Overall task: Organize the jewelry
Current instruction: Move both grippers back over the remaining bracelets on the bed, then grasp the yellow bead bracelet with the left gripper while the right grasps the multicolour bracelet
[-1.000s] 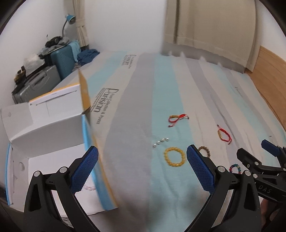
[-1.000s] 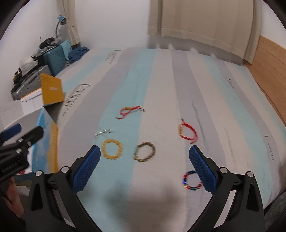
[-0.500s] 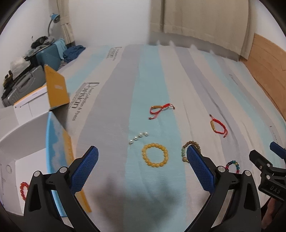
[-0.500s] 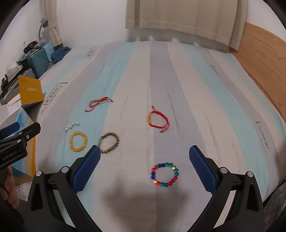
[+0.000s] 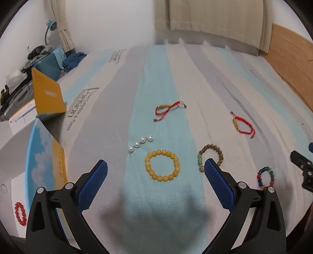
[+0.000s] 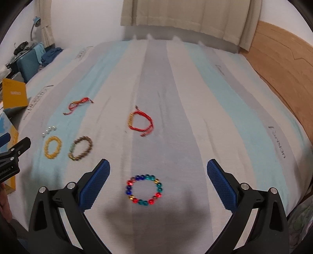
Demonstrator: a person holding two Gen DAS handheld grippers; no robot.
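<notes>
Several bracelets lie on the striped bedspread. My left gripper (image 5: 155, 169) is open above a yellow bead bracelet (image 5: 162, 165), with a pearl strand (image 5: 140, 143) and a brown bead bracelet (image 5: 211, 156) on either side. My right gripper (image 6: 158, 169) is open just behind a multicoloured bead bracelet (image 6: 144, 189). A red cord bracelet (image 6: 140, 122) and a second red cord bracelet (image 6: 79, 104) lie farther out. A red bead bracelet (image 5: 20, 214) rests inside the open white box (image 5: 17, 181) at the left.
The box's yellow-and-blue lid flap (image 5: 48, 95) stands up at the bed's left edge. Suitcases (image 5: 49, 66) and a lamp (image 5: 51, 23) sit beyond it. A wooden headboard (image 6: 281, 64) runs along the right, curtains (image 6: 185, 15) at the back.
Both grippers have swung right, away from the box and over the bedspread. The yellow bracelet now lies between the left fingers and the multicoloured one in front of the right.
</notes>
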